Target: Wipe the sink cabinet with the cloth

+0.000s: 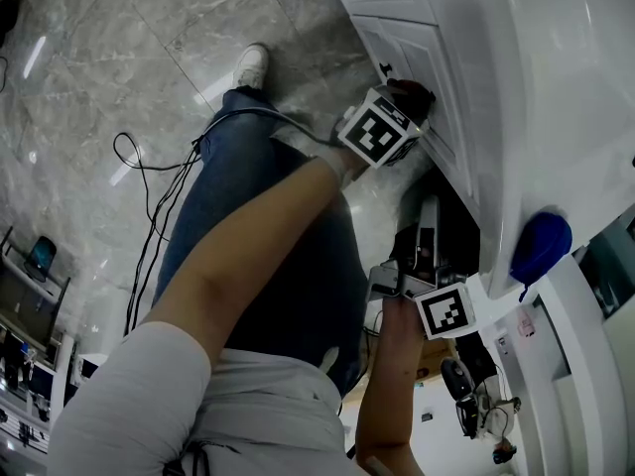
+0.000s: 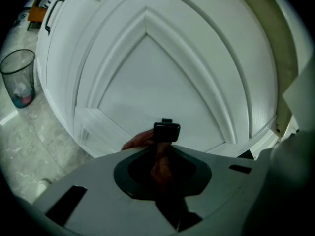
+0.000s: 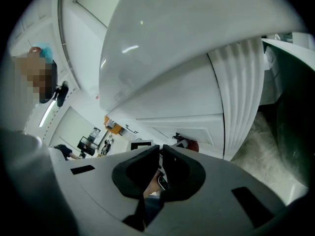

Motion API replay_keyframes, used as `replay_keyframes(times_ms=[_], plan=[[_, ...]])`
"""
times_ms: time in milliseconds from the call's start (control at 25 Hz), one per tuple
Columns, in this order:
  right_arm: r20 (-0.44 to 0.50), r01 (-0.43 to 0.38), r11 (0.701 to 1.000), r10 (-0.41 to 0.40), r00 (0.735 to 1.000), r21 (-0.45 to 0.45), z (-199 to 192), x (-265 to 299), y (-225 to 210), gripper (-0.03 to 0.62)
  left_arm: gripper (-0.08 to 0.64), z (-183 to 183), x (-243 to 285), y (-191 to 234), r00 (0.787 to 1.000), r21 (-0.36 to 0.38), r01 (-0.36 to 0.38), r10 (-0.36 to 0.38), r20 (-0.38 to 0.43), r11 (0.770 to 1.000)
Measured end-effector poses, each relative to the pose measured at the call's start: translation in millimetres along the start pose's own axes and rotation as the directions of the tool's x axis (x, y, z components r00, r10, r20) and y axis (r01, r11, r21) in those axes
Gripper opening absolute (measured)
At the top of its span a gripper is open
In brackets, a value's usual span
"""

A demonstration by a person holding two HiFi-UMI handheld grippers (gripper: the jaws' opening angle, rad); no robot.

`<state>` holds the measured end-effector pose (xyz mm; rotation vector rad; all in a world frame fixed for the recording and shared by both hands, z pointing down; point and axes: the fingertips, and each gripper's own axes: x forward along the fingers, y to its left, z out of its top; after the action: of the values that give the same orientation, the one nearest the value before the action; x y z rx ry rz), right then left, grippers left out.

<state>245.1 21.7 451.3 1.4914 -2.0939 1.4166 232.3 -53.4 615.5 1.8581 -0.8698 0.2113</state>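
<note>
Visibly bunched reddish cloth [image 2: 140,139]; white cabinet [image 2: 162,73]

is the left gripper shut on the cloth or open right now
Shut on it. In its own view the left gripper has its jaws closed around the reddish cloth, which bulges out beside them at the white cabinet door.

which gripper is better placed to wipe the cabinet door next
Left. The left gripper is shut on the cloth, right up against the cabinet door. The right gripper has its jaws together on nothing and sits back from the door.
</note>
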Motion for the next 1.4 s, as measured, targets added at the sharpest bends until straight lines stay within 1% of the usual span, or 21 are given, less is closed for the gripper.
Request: replay_keyframes(times_ms=[80, 200, 280, 520, 680, 800, 960, 1200, 1400], plan=[[0.001, -0.001, 1.0, 0.001, 1.0, 0.005, 0.5, 3.5, 4.0, 0.035, 0.055, -0.8, -2.0, 9.8, 1.0, 0.019, -0.02, 0.02, -0.016, 1.0], [0.001, -0.003, 1.0, 0.003, 1.0, 0.012, 0.5, 10.3, 10.0, 0.035, 0.055, 3.9, -6.1, 21.0, 0.999, 0.099, -0.046, 0.048, -0.024, 0.994], [0.003, -0.001, 1.0, 0.001, 1.0, 0.017, 0.8, 13.9, 11.8, 0.035, 0.055, 9.6, -9.3, 25.2, 0.998, 0.131, -0.053, 0.057, -0.026, 0.99], [0.008, 0.003, 0.999, -0.003, 1.0, 0.035, 2.8, 19.6, 16.1, 0.035, 0.055, 30.7, -17.8, 31.1, 0.999, 0.144, -0.036, 0.038, -0.01, 0.989], [0.021, 0.001, 0.999, -0.002, 1.0, 0.041, 10.0, 21.9, 23.5, 0.035, 0.055, 42.2, -25.3, 27.2, 0.999, 0.159, -0.027, 0.032, -0.026, 0.987], [0.029, -0.01, 0.999, 0.009, 1.0, 0.044, 14.2, 23.6, 30.9, 0.035, 0.055, 47.5, -31.7, 19.1, 0.999, 0.152, -0.015, 0.021, -0.036, 0.988], [0.038, -0.016, 0.998, 0.014, 0.999, 0.059, 15.0, 22.1, 35.9, 0.035, 0.055, 50.3, -37.9, 5.1, 0.999, 0.165, -0.007, 0.015, -0.046, 0.986], [0.038, -0.016, 0.997, 0.014, 0.999, 0.074, 8.4, 10.3, 37.9, 0.035, 0.055, 53.9, -47.0, -16.3, 0.999, 0.158, 0.021, -0.016, -0.029, 0.987], [0.045, -0.022, 0.997, 0.019, 0.999, 0.07, 5.4, -2.2, 38.8, 0.035, 0.055, 45.4, -48.3, -38.4, 0.999, 0.198, 0.04, -0.033, -0.037, 0.979]])
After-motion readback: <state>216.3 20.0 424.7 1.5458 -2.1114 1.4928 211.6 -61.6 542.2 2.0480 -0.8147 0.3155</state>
